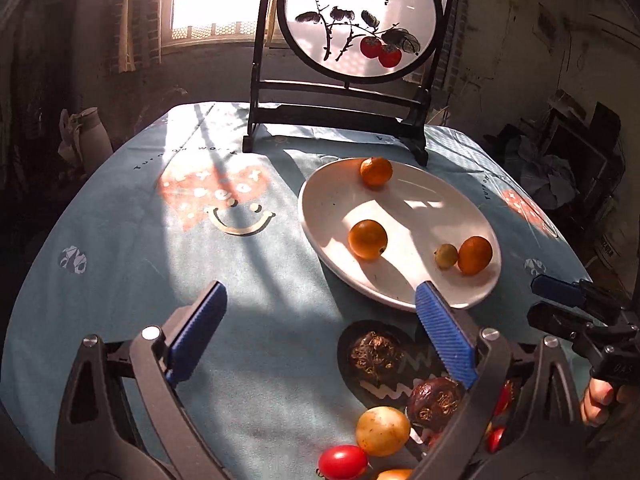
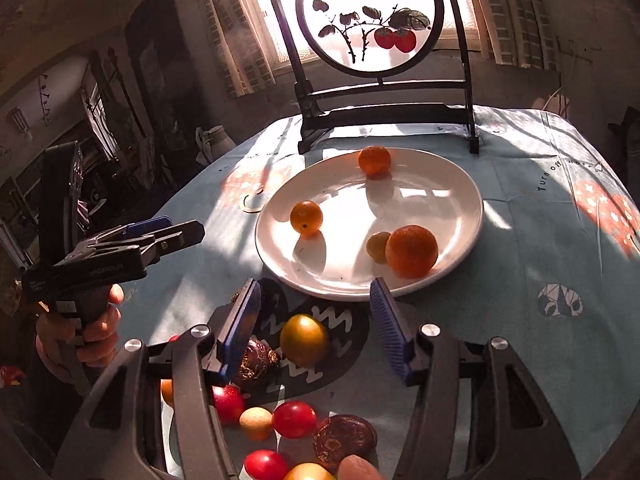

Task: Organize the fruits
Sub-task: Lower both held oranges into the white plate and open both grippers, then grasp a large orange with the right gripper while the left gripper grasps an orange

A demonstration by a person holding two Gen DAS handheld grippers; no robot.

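Note:
A white plate on the blue tablecloth holds three oranges and a small greenish fruit. My left gripper is open wide just short of the plate's near rim, with nothing between its blue pads. My right gripper is open above a dark patch of the cloth. A yellow-green fruit lies on the cloth between its fingers, clear of both pads. Red tomatoes and dark wrinkled fruits lie loose close by.
A black-framed round screen painted with red fruit stands at the table's far edge. A pale jug sits beyond the table on the left. A hand grips the left gripper's handle.

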